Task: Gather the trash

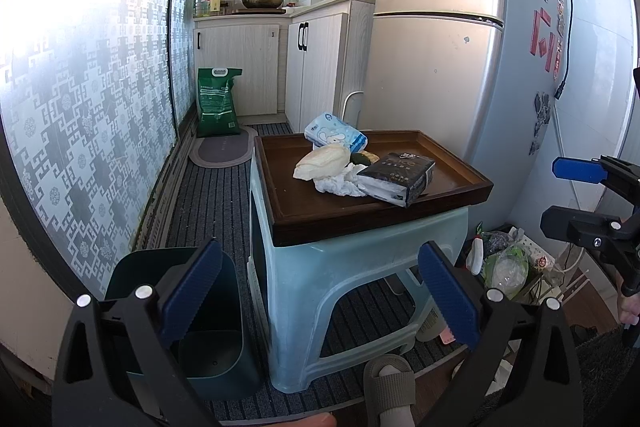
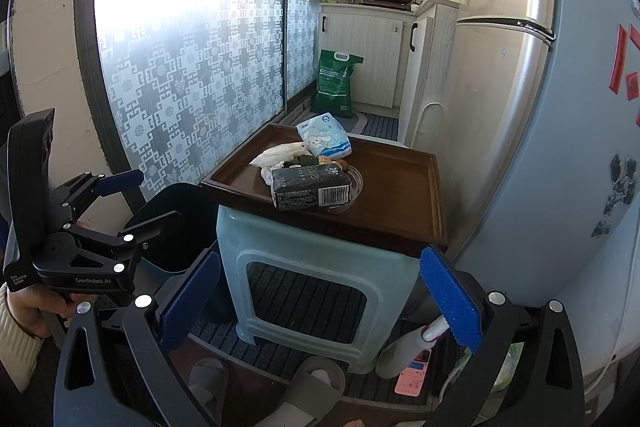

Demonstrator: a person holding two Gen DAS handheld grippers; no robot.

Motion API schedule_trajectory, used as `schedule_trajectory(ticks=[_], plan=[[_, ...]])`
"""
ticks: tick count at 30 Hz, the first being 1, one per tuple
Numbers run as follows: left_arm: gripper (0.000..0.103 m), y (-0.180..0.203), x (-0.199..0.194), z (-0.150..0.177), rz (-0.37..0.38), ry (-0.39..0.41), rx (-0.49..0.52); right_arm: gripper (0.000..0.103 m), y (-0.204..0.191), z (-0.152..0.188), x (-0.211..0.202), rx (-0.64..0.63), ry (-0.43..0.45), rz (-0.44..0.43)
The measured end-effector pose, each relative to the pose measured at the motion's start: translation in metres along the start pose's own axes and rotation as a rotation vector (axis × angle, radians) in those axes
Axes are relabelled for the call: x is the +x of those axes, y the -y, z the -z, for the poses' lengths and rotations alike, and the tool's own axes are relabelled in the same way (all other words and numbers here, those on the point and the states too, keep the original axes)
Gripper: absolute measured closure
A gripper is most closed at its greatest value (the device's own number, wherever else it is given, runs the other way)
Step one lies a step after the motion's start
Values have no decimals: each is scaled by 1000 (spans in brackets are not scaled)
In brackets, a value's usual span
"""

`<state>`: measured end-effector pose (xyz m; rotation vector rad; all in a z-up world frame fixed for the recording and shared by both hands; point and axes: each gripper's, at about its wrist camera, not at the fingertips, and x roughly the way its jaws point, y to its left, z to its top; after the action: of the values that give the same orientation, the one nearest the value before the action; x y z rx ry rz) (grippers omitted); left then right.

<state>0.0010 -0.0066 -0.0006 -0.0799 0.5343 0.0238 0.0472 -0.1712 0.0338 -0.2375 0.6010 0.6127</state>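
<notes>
Both jaws stand spread wide and hold nothing: the left gripper [image 1: 320, 291] hangs low in front of a pale blue plastic stool [image 1: 352, 267], and the right gripper [image 2: 320, 299] hangs at about the same height on the other side of it, each with dark blue ribbed pads. On the stool lies a dark brown wooden tray with a raised rim [image 1: 304, 223], which serves as the surface for the trash. Near the middle of the tray the trash lies in one small heap: a black rectangular paper packet with white print and a barcode [image 2: 310, 187], a crumpled white tissue [image 1: 338, 183] that touches it, a cream-coloured soft wrapper [image 1: 320, 161] just beside the tissue, and a light blue and white tissue pack with a cartoon rabbit [image 1: 336, 137] at the far side of the heap. Between them some small dark and yellowish scraps show, but I cannot tell what they are. A dark green plastic bin with an open top [image 1: 212, 347] stands on the striped grey floor mat [image 1: 216, 199], just beside the stool on the window side and below the left gripper. A silver two-door refrigerator [image 1: 436, 67] stands close behind the tray. A green sack with a white handle [image 1: 218, 103] leans against the white cabinets far behind. Two feet in grey slippers [image 2: 316, 379] show at the bottom of the right wrist view.
</notes>
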Motion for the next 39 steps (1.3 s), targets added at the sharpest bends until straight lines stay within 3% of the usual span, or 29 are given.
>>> schedule_trajectory(ticks=[39], plan=[[3, 6, 1, 1, 22, -8, 14, 2, -1, 3, -5, -4, 1, 14]])
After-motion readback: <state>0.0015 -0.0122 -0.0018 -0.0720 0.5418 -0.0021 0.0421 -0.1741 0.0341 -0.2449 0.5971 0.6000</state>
